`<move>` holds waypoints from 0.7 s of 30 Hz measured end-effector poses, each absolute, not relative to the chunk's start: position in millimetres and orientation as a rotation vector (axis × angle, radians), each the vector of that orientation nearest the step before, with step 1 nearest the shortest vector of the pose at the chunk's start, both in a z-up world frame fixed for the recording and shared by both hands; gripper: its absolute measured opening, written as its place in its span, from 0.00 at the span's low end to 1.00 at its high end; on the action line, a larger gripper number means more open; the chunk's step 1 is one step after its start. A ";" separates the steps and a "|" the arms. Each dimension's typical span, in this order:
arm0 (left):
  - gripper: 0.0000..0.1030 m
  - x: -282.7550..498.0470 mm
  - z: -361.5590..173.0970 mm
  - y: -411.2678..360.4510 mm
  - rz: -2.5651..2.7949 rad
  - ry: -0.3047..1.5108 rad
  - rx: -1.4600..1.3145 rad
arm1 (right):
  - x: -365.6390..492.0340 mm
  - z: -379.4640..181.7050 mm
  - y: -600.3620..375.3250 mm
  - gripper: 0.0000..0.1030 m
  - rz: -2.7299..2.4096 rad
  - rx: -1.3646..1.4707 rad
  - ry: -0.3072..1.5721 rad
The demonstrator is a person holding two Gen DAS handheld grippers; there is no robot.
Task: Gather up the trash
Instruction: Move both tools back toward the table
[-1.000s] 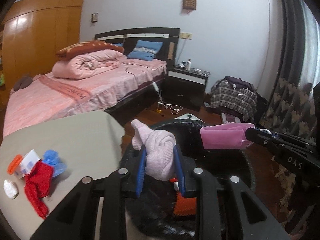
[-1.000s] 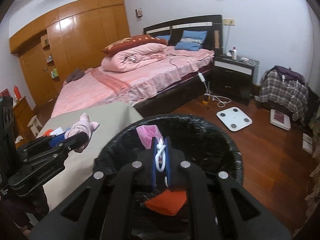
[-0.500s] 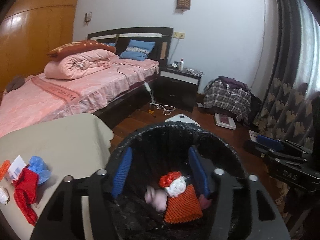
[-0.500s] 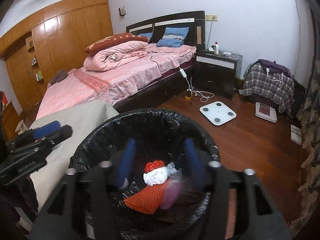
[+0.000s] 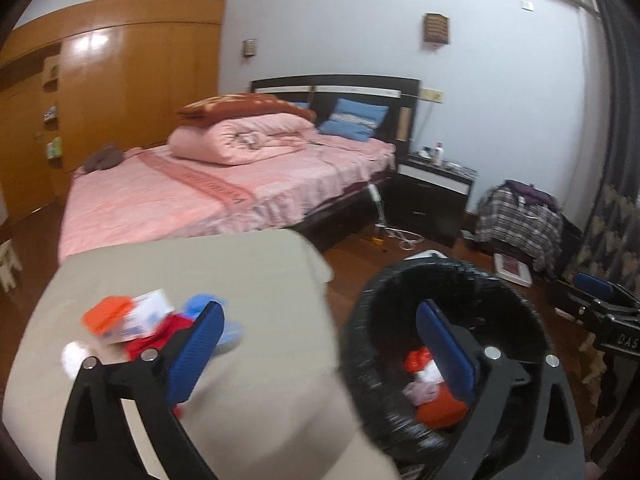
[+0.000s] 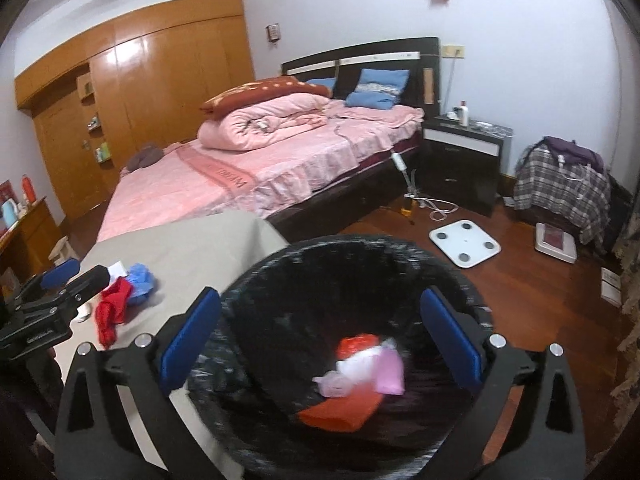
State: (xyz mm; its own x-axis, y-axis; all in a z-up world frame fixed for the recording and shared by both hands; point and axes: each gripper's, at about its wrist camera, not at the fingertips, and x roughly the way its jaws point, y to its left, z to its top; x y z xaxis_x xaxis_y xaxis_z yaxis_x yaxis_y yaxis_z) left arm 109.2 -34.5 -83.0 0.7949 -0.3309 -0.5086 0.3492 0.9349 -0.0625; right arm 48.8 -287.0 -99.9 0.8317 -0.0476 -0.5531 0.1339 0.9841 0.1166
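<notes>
A: Left wrist view: the left gripper (image 5: 320, 344) has its blue pads (image 5: 198, 350) spread wide and opening, with nothing between them. One finger stands over the table (image 5: 248, 280), the other over the bin (image 5: 472, 280).

B: And what lies under the table-side finger?

A: A loose heap of trash (image 5: 132, 324): an orange-and-white packet, red cloth, something blue. The blur hides whether the pad touches it.

B: Right wrist view?

A: The right gripper (image 6: 320, 336) is likewise released, jaws opening, its pads (image 6: 450, 336) flanking the bin's mouth. Inside lie a pink bag (image 6: 386, 372), a white wad (image 6: 356, 364) and an orange cloth (image 6: 340, 410), none of them gripped. The left gripper shows at the left edge, near the red cloth (image 6: 112, 308).
</notes>
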 end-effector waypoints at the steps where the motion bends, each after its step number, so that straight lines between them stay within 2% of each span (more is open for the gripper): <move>1: 0.92 107.1 -83.4 -22.5 -0.336 0.541 0.034 | 52.0 -99.1 -280.0 0.95 -0.082 0.154 0.581; 21: 0.92 94.1 -111.3 115.7 -0.026 0.575 -0.003 | 110.5 -103.2 -140.4 0.95 0.156 0.055 0.598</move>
